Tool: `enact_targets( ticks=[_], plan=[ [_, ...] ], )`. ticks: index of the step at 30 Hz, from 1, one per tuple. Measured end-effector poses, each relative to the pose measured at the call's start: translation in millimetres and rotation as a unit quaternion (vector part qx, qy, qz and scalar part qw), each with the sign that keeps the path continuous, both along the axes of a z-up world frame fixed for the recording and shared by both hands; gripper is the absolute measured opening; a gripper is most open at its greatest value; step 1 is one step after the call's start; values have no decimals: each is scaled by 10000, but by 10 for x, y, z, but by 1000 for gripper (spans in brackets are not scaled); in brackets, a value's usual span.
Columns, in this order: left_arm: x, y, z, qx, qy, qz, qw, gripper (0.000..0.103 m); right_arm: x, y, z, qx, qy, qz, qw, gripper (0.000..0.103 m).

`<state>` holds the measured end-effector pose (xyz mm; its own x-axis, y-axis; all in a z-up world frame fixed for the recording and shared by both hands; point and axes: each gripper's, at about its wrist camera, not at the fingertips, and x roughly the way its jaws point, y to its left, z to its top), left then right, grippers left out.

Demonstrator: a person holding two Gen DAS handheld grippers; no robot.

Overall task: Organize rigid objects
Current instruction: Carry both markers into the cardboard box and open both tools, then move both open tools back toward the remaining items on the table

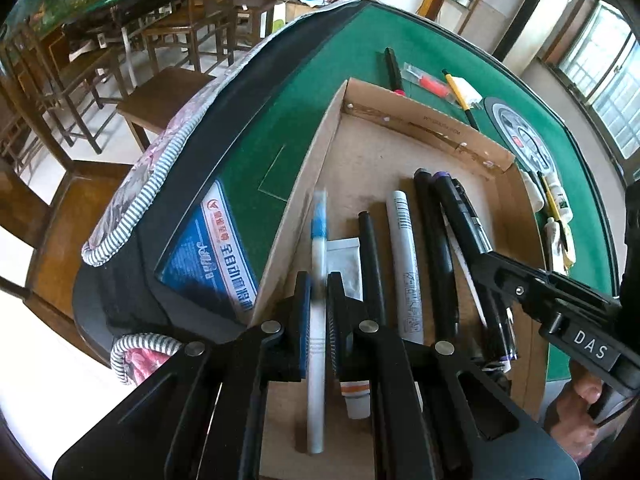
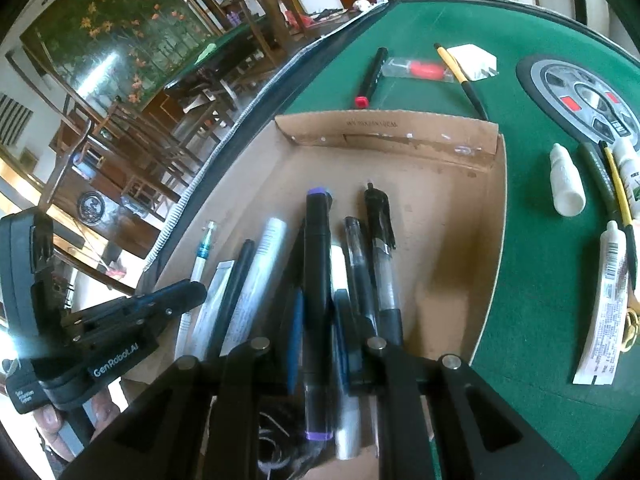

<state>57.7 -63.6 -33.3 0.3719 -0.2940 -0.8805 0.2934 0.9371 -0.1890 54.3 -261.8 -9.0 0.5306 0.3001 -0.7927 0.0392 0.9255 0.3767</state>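
Left gripper (image 1: 319, 300) is pointing steeply downward, fingers (image 1: 303, 304) pinching closed. Right gripper (image 2: 318, 320) is angling downward beside it, fingers (image 2: 295, 332) apparently clamping, contact partly obscured.

**Two wrist fisheyes, one shared box**

Both cameras sit just behind their jaws, looking steeply down and forward, close over the cardboard box (image 1: 400, 168) on the green surface (image 1: 320, 60). The left view looks from the box's left side, the right view from its right. Each catches the other gripper at its edge, and both share the box and its pens.
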Motion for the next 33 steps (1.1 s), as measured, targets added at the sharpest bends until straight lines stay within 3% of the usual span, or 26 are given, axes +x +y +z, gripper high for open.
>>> enact_targets(
  ticks=[7, 10, 12, 13, 15, 22, 27, 33],
  plan=[
    [-12, 38, -16, -228, 91, -3, 9997, 7, -2, 4, 21, -2, -6, -93, 10000, 15],
    [-35, 39, 5, -381, 94, -10, 9992, 21, -33, -21, 49, 105, -110, -39, 9999, 15],
    [-64, 30, 38, -500, 103, -36, 9987, 37, -64, -33, 98, 141, -248, 60, 9996, 20],
    [-87, 26, 59, -543, 67, -26, 9985, 37, -94, -54, 125, 167, -314, 71, 9993, 28],
    [-139, 11, 108, -595, -24, -25, 9982, 37, -160, -105, 169, 310, -432, 91, 9985, 33],
    [-406, -130, 371, -874, -350, -28, 9956, 37, -423, -358, 265, 603, -765, 158, 9951, 35],
    [-650, -514, 545, -1052, -412, -327, 9931, 37, -673, -605, 284, 700, -874, 87, 9937, 36],
    [-886, -1047, 602, -1168, -303, -793, 9895, 37, -975, -1027, 352, 753, -1040, -236, 9914, 47]
  ],
)
